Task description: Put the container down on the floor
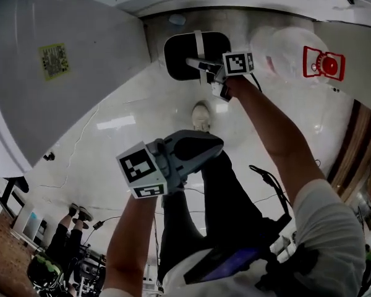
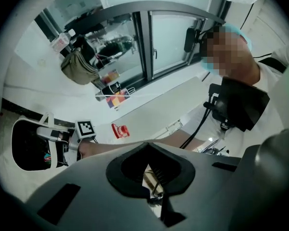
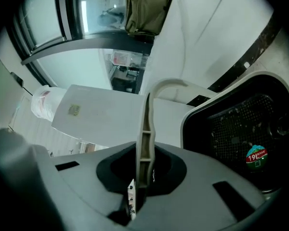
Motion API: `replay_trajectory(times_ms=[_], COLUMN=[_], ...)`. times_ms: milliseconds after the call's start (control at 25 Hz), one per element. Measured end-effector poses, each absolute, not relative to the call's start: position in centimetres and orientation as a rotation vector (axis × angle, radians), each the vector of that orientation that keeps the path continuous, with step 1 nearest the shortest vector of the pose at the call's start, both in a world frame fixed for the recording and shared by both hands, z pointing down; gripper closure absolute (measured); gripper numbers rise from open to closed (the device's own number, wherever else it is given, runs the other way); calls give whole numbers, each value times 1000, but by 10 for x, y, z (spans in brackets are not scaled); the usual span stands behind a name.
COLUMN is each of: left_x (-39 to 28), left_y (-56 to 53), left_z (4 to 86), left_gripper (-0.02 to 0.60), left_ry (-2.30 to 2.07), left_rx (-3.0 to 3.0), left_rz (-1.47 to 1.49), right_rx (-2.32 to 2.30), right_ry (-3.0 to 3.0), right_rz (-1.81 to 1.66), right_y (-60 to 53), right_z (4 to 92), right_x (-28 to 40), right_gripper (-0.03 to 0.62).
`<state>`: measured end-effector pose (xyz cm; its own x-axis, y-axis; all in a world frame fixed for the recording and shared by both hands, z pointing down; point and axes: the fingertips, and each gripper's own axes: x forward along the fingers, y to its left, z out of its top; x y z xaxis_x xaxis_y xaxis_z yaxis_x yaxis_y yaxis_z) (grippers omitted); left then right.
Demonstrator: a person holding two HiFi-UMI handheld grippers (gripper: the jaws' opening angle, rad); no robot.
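Head view: right gripper at upper centre, clenched on the white handle of the black container. Left gripper mid-frame.
Left gripper view: jaws pressed together, empty; container lower left.
Right gripper view: handle pinched between the jaws, container at right.

A broad white panel fills the 10 o'clock side of the head view, with a yellow-green label stuck on it. At 2 o'clock a red sticker sits on a white surface, a translucent plastic bulk just beside it — bag or jug, hard to tell. At 7 o'clock a seated person's legs show. In the left gripper view an olive bag hangs at 10 o'clock, near a dark window frame.
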<state>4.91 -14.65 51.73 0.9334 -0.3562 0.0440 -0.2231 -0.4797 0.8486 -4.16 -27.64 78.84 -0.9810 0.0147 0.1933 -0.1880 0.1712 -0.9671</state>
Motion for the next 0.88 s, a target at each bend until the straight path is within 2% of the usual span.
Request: replay_trajectory(times_ms=[200, 400, 880], left_x=[53, 53, 59], left_y=[-150, -154, -156], left_z=[540, 551, 551], left_gripper=[572, 572, 572], left_ry=[-409, -406, -377], left_rx=[2066, 2050, 2044], left_rz=[-185, -208, -217], right_rx=[135, 23, 57], right_ry=[-2274, -2342, -2299], right_rz=[1960, 2038, 1991], right_y=[-282, -289, -285], right_z=[814, 801, 809], right_x=[-41, -50, -47], right_gripper=[571, 571, 569])
